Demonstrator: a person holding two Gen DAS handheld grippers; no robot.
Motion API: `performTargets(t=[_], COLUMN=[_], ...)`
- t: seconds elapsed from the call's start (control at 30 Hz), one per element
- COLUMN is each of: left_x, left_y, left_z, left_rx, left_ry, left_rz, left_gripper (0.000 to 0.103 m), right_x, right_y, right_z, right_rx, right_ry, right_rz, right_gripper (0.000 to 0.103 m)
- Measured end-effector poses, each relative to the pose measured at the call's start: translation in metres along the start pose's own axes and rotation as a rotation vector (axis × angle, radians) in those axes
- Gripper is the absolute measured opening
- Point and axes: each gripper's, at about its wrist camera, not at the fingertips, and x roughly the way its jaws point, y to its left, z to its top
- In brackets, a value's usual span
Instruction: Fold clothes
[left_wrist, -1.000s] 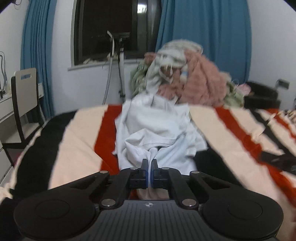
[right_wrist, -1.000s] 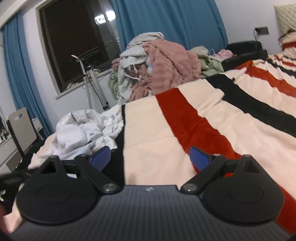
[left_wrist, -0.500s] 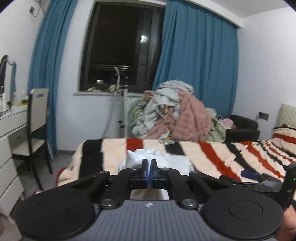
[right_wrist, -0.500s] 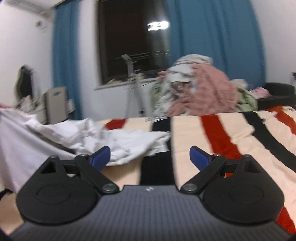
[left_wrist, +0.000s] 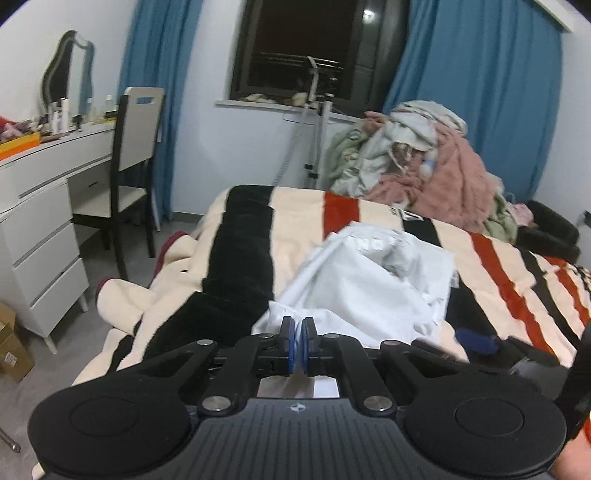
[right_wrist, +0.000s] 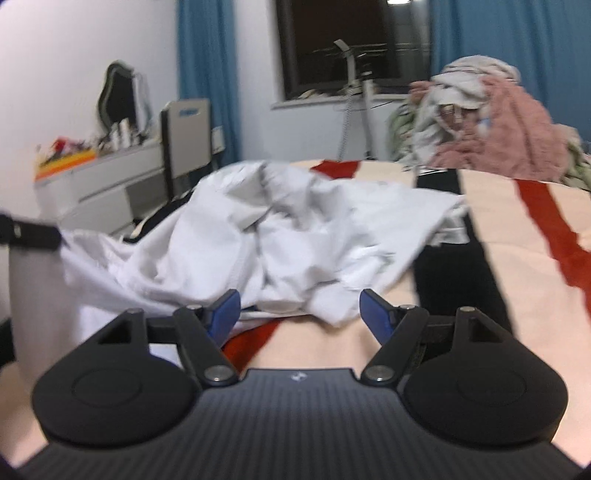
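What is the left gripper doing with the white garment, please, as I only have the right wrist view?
Observer: The left gripper is shut on a fold of the white garment; cloth shows between its blue pads.
Operator: Thanks. My right gripper has its jaws closing with the garment's hem between them, not yet pinched. Does it show on your side?
Observer: Yes, one of its blue pads shows low on the right, just off the garment's near right edge.
Operator: And how does the bedding lie on the left?
Observer: The striped blanket spills over the bed's left edge down to the floor.
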Motion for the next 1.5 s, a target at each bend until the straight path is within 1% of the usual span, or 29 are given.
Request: performTargets(t=[0.03, 0.07, 0.17, 0.2, 0.23, 0.3, 0.33, 0.37, 0.4, 0.43, 0.5, 0.53, 0.63, 0.73, 0.83, 0.9, 0.97, 1.07, 1.17, 1.23, 1.27, 1.33, 1.37, 1.43, 1.5], left_x=[0.005, 0.01, 0.025, 0.028, 0.03, 0.034, 0.035, 0.035, 0.035, 0.036, 0.036, 0.035, 0.03, 0.018, 0.001, -0.009, -0.02, -0.04, -0.059, -0.068, -0.069, -0.067, -0.063, -0.051, -0.037], left_y=[-0.001, -0.002, -0.006, -0.006, -0.007, -0.01, -0.011, -0.013, -0.015, -0.015, -0.018, -0.019, -0.022, -0.026, -0.035, -0.042, -0.05, -0.059, -0.064, -0.06, -0.059, -0.057, -0.058, -0.063, -0.078], left_z=[0.002, 0.004, 0.011, 0.012, 0.012, 0.013, 0.012, 0.011, 0.01, 0.01, 0.009, 0.009, 0.009, 0.01, 0.011, 0.01, 0.008, 0.004, -0.001, -0.003, -0.003, -0.002, -0.003, -0.005, -0.012], left_rx=[-0.006, -0.01, -0.022, -0.025, -0.025, -0.019, -0.011, -0.002, 0.008, 0.017, 0.029, 0.033, 0.045, 0.051, 0.103, 0.129, 0.159, 0.192, 0.204, 0.181, 0.165, 0.135, 0.133, 0.148, 0.205], left_ry=[0.003, 0.006, 0.017, 0.02, 0.023, 0.027, 0.03, 0.031, 0.031, 0.03, 0.024, 0.019, -0.006, -0.049, -0.12, -0.153, -0.188, -0.268, -0.365, -0.432, -0.442, -0.439, -0.418, -0.361, -0.281], left_rz=[0.009, 0.018, 0.047, 0.051, 0.054, 0.059, 0.06, 0.056, 0.051, 0.043, 0.028, 0.018, -0.018, -0.084, -0.147, -0.212, -0.271, -0.342, -0.383, -0.4, -0.393, -0.381, -0.386, -0.4, -0.423], left_gripper=[0.005, 0.005, 0.005, 0.005, 0.005, 0.005, 0.005, 0.005, 0.005, 0.005, 0.005, 0.005, 0.005, 0.004, 0.003, 0.003, 0.002, 0.001, 0.0, 0.0, 0.0, 0.0, 0.0, 0.0, 0.001], right_x=[0.004, 0.005, 0.002, 0.003, 0.006, 0.02, 0.027, 0.033, 0.037, 0.038, 0.038, 0.035, 0.006, -0.032, -0.075, -0.103, -0.125, -0.161, -0.187, -0.197, -0.201, -0.201, -0.197, -0.188, -0.175], right_y=[0.003, 0.006, 0.003, 0.001, -0.001, -0.006, -0.008, -0.01, -0.011, -0.011, -0.011, -0.012, -0.017, -0.027, -0.043, -0.055, -0.07, -0.088, -0.094, -0.091, -0.09, -0.089, -0.088, -0.089, -0.093], right_z=[0.0, 0.0, 0.001, 0.001, 0.002, 0.002, 0.001, 0.001, 0.002, 0.003, 0.006, 0.008, 0.02, 0.04, 0.053, 0.057, 0.058, 0.056, 0.047, 0.044, 0.044, 0.045, 0.046, 0.046, 0.043], right_rx=[-0.001, 0.015, 0.121, 0.159, 0.196, 0.296, 0.345, 0.395, 0.431, 0.46, 0.487, 0.481, 0.458, 0.447, 0.466, 0.487, 0.506, 0.554, 0.57, 0.537, 0.519, 0.481, 0.457, 0.427, 0.432], right_ry=[0.002, -0.009, -0.033, -0.029, -0.02, 0.026, 0.048, 0.069, 0.07, 0.061, 0.054, 0.046, -0.037, -0.134, -0.214, -0.252, -0.276, -0.323, -0.371, -0.384, -0.381, -0.362, -0.348, -0.318, -0.262], right_rz=[0.034, 0.089, 0.269, 0.313, 0.349, 0.387, 0.403, 0.418, 0.421, 0.417, 0.39, 0.372, 0.318, 0.256, 0.199, 0.163, 0.129, 0.099, 0.078, 0.056, 0.058, 0.06, 0.053, 0.03, 0.019], right_gripper=[0.072, 0.072, 0.072, 0.072, 0.072, 0.072, 0.069, 0.065, 0.052, 0.035, 0.014, 0.013, 0.012, 0.012, 0.012, 0.012, 0.012, 0.012, 0.012, 0.012, 0.012, 0.012, 0.012, 0.012, 0.012])
